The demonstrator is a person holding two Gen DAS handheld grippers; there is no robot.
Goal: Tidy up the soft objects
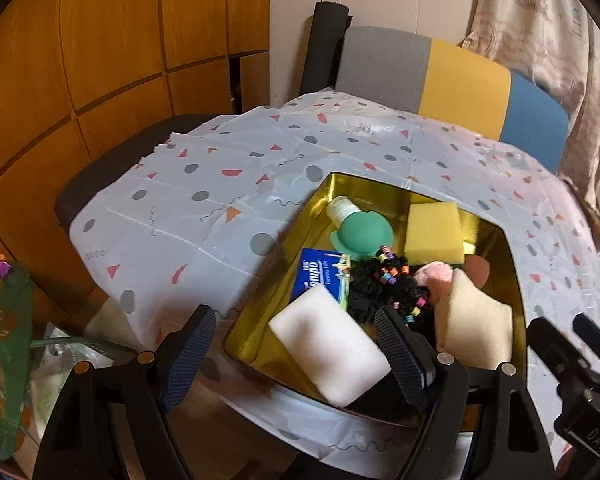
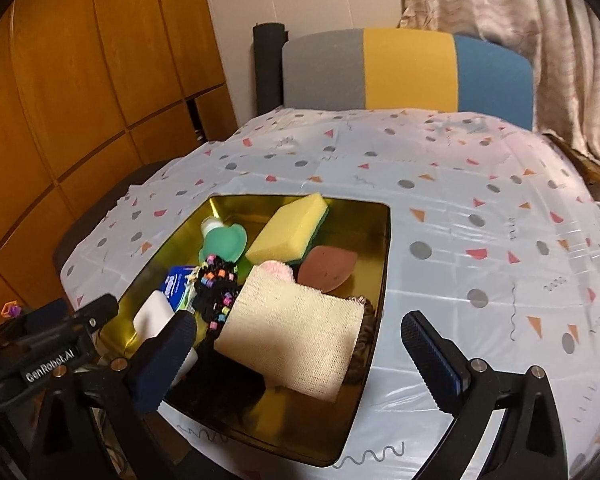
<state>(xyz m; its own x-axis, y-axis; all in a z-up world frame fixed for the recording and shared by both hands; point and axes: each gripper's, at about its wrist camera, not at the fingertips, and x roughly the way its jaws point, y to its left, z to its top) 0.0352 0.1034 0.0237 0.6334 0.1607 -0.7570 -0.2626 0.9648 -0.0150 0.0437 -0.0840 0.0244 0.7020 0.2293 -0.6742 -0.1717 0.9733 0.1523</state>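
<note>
with both grippers hanging over the near edge of the gold tray [image 1: 500, 240], we find the sorting close to finished: every soft thing in view already lies inside it, and the patterned cloth on the worktop [image 1: 204, 168] around it carries nothing loose that we can see. the yellow sponge [image 2: 288, 228] sits toward the far side beside the green silicone piece [image 2: 224, 242], with a brown teardrop sponge [image 2: 328, 268] just next to it; the black hair ties with coloured beads [image 1: 384, 284] lie in the middle, touching the blue tissue pack [image 1: 320, 276]; the white foam block [image 1: 328, 348] leans on the near wall, and the cream woven cloth [image 2: 296, 332] lies across the near right part, partly covering a pink puff [image 1: 436, 276]. we hold the right gripper [image 2: 300, 340] with its fingers wide apart above the cream cloth, pressing on nothing, which suggests that piece is the latest one set down. the left gripper [image 1: 296, 332] likewise has its fingers spread, astride the white block without clamping it. what remains, by our judgement, is little: perhaps tidying the pile, which lies heaped rather than neatly laid, or drawing both hands clear. a striped chair back [image 2: 408, 68] stands beyond the worktop.
</note>
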